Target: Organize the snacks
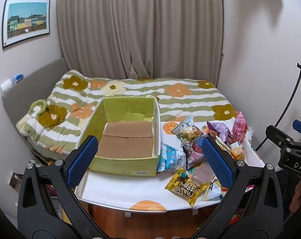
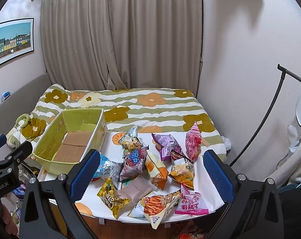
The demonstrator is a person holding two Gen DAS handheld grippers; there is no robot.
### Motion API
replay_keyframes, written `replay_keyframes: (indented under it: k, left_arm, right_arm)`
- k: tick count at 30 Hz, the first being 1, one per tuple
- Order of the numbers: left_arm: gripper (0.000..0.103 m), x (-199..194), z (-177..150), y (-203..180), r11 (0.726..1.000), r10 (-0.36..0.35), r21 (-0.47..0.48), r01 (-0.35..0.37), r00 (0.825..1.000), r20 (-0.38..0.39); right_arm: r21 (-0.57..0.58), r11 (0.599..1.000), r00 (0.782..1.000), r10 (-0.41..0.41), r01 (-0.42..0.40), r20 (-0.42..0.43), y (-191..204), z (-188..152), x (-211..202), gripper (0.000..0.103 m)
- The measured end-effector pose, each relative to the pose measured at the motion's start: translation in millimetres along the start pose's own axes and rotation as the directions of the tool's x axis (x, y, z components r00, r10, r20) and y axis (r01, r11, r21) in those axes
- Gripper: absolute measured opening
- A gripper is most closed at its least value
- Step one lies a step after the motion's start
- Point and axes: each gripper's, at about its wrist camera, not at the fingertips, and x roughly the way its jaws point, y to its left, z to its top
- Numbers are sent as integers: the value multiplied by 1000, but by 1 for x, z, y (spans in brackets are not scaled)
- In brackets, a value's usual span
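An open green cardboard box [image 1: 114, 164] with a bare brown bottom stands on the left of a small white table [image 1: 120, 193]; it also shows in the right wrist view [image 2: 49, 141]. Several snack packets lie in a pile to its right: a yellow packet [image 1: 187, 188] [image 2: 110, 197], a blue-white packet [image 1: 170, 157], a purple packet [image 2: 167, 145], a pink packet [image 2: 193, 142], an orange packet [image 2: 157, 171]. My left gripper [image 1: 150, 159] is open and empty, hovering before the box. My right gripper [image 2: 152, 175] is open and empty above the pile.
A bed with a flowered green-striped quilt [image 1: 170, 93] lies behind the table. A beige curtain [image 1: 138, 29] hangs at the back. A black lamp stand [image 2: 270, 115] curves at the right wall. The table's front edge [image 2: 130, 221] is near, with wooden floor below.
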Motion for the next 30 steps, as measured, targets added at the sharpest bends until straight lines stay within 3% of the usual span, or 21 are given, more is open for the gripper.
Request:
replay_keyframes:
  k: [30]
  left_arm:
    - [103, -3, -3, -7, 1000, -10, 3, 10, 1000, -5]
  right_arm:
    - [-2, 1000, 1000, -5, 5, -10, 4, 1, 2, 103]
